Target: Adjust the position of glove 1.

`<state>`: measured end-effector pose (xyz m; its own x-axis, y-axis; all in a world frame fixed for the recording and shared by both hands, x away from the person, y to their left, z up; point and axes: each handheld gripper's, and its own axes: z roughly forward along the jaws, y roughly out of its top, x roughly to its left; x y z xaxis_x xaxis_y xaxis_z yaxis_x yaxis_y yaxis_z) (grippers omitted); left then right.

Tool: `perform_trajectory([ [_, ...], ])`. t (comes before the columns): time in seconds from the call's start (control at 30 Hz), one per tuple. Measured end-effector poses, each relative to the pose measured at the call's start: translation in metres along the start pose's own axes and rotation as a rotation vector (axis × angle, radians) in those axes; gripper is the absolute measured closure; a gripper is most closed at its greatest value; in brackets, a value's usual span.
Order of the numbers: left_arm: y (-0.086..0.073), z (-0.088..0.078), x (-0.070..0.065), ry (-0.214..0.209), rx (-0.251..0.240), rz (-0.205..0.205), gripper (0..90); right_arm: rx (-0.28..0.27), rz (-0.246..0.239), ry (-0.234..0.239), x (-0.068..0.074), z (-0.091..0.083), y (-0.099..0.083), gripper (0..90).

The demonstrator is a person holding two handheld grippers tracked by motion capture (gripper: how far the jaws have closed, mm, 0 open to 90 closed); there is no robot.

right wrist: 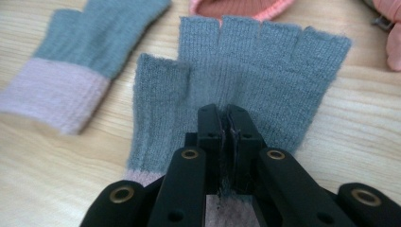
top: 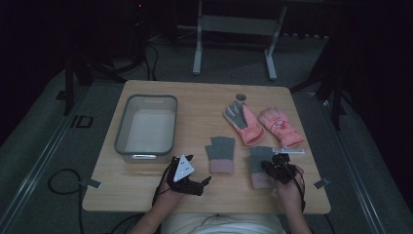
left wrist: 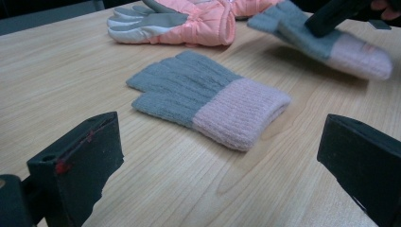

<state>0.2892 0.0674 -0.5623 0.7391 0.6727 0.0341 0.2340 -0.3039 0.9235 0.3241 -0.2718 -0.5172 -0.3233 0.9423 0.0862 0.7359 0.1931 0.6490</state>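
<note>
Right gripper (right wrist: 226, 124) clamped on grey knit fingerless glove with pink cuff (right wrist: 246, 80), fingers pointing away; matching glove (top: 220, 154) lies leftward, nearer wide-open, empty left gripper (top: 203, 182).

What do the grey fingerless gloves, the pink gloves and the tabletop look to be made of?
Grey fingerless gloves with pale pink cuffs: knitted yarn, probably wool or acrylic; ribbed and fuzzy. Pink padded gloves: smooth quilted synthetic shell with grey palm patches. Light table top: matte wood or laminate, showing grain lines.

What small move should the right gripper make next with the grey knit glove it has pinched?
Probably lift the right gripper clear: its jaws are shut on the grey fingerless knit glove with the pink cuff, and the matching glove and grey plastic bin lie leftward, the likely destinations.
</note>
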Motion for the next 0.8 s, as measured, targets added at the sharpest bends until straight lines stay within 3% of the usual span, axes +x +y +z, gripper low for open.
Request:
perform_trajectory([
  [0.27,0.000,0.000,0.000,-0.001,0.000,-0.001,0.5,0.035,0.009,-0.025,-0.001,0.020,-0.010,79.7],
  [0.67,0.000,0.000,0.000,0.000,0.001,-0.001,0.5,0.019,0.015,-0.011,-0.005,0.017,-0.011,70.7],
  [0.8,0.000,0.000,0.000,0.000,0.000,-0.003,0.5,0.006,-0.003,0.001,-0.009,0.007,-0.008,70.6],
])
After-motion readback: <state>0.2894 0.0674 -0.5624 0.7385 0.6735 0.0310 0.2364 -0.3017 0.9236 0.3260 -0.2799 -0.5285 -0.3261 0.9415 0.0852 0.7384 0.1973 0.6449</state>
